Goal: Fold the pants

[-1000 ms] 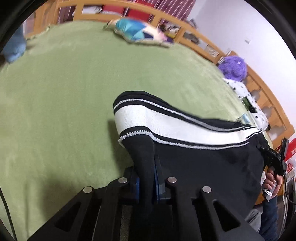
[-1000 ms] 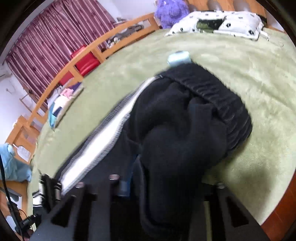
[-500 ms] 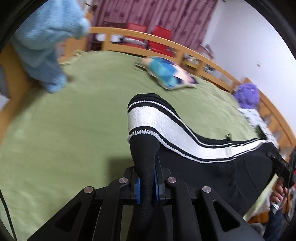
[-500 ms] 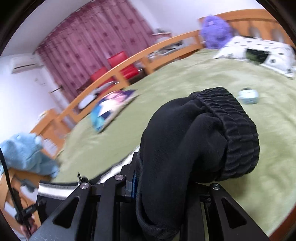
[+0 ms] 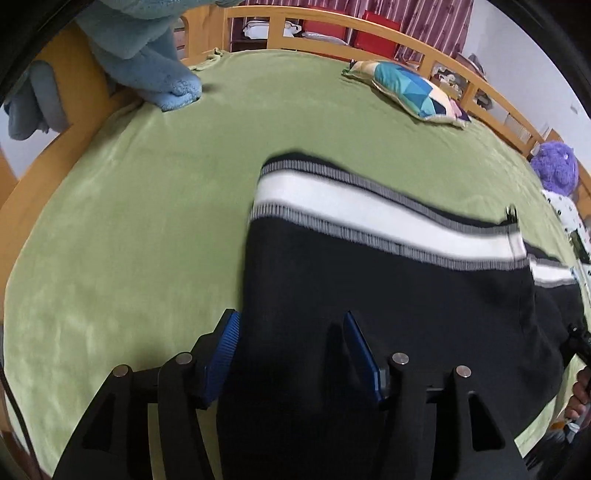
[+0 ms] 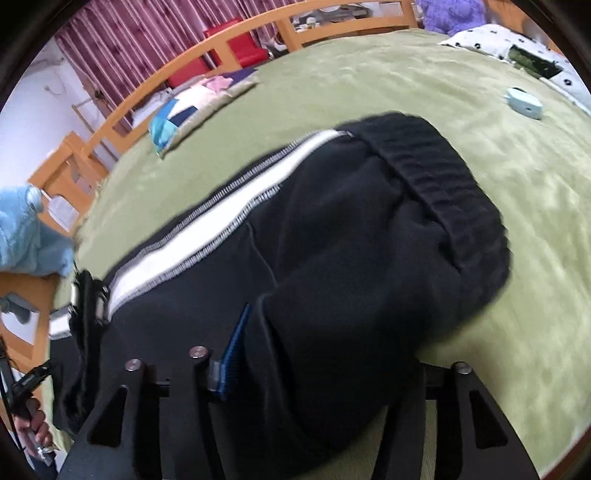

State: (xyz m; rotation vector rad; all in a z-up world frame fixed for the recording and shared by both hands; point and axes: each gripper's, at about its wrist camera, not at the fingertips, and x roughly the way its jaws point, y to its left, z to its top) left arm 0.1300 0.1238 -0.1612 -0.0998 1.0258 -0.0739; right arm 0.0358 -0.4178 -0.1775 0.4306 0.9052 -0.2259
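Black pants [image 5: 369, 295] with a white side stripe lie on the green bed cover [image 5: 129, 221]. In the left wrist view the leg-hem end lies flat between the blue pads of my left gripper [image 5: 291, 332], whose jaws stand wide apart with the cloth loose between them. In the right wrist view the pants' [image 6: 332, 277] ribbed waistband end [image 6: 436, 177] is bunched over my right gripper [image 6: 325, 332]. Its left blue pad [image 6: 232, 350] shows and stands apart from the cloth; the right finger is hidden under the fabric.
A blue plush blanket [image 5: 147, 55] hangs over the wooden bed rail [image 5: 332, 27] at the left. A patchwork pillow [image 5: 410, 92] lies at the far side. A purple plush toy [image 5: 554, 166], a dotted pillow [image 6: 517, 51] and a small light-blue object [image 6: 524, 103] lie to the right.
Both grippers have opened and let go of the pants. The pants have dropped from being held up and now lie spread on the bed cover.
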